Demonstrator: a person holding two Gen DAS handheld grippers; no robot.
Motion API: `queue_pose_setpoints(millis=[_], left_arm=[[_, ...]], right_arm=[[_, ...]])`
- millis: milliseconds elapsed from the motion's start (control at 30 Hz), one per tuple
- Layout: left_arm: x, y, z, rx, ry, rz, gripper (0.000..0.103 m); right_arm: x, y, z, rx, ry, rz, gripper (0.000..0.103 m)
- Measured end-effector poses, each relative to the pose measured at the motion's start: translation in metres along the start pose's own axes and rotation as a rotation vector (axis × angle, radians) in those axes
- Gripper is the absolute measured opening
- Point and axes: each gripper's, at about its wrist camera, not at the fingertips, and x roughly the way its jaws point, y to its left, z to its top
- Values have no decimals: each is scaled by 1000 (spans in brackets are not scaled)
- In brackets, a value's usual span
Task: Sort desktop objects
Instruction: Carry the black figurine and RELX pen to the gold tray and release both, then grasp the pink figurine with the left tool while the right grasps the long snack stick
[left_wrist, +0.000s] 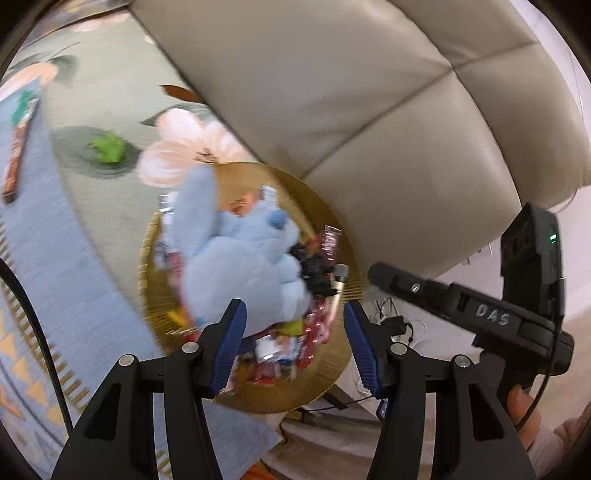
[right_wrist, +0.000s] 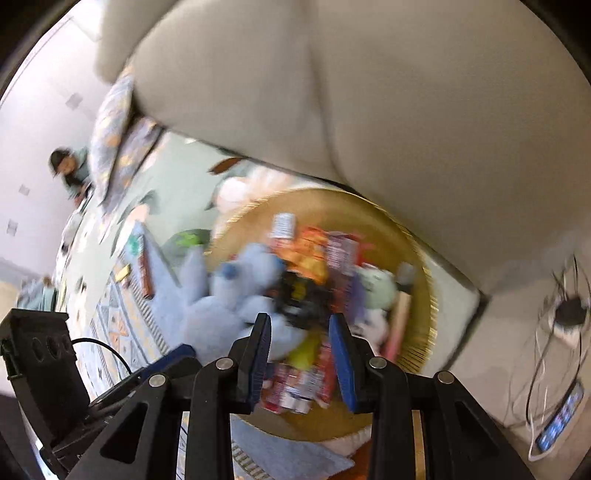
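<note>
Hovering over gold tray (left_wrist: 334, 221) | left gripper (left_wrist: 293, 330) open, right gripper (right_wrist: 299, 341) open (both empty) | go slow, pinch blue bunny (left_wrist: 240, 254) body.

Round tray (left_wrist: 343, 258) as the landmark, at the table's corner

In the tray lies a plush toy (left_wrist: 240, 254) on a heap of snack packets (left_wrist: 291, 343), with a toy microphone (left_wrist: 338, 284) at the heap's right edge. Behind and right of the tray stands a sofa (left_wrist: 332, 92). Left of the tray, on the tablecloth (left_wrist: 110, 110), lies a crumpled scrap (left_wrist: 109, 147); farther left, a snack bar (left_wrist: 20, 144) on a runner (left_wrist: 44, 258).
</note>
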Motion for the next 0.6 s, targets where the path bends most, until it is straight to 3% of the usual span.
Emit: queue_pose_setpoints(millis=[300, 600], left_arm=[[-70, 88, -3, -182, -124, 155, 52], [-129, 176, 7, -322, -263, 290, 52]], right_arm=[[41, 112, -1, -170, 78, 162, 32], [102, 206, -16, -310, 215, 221, 32]])
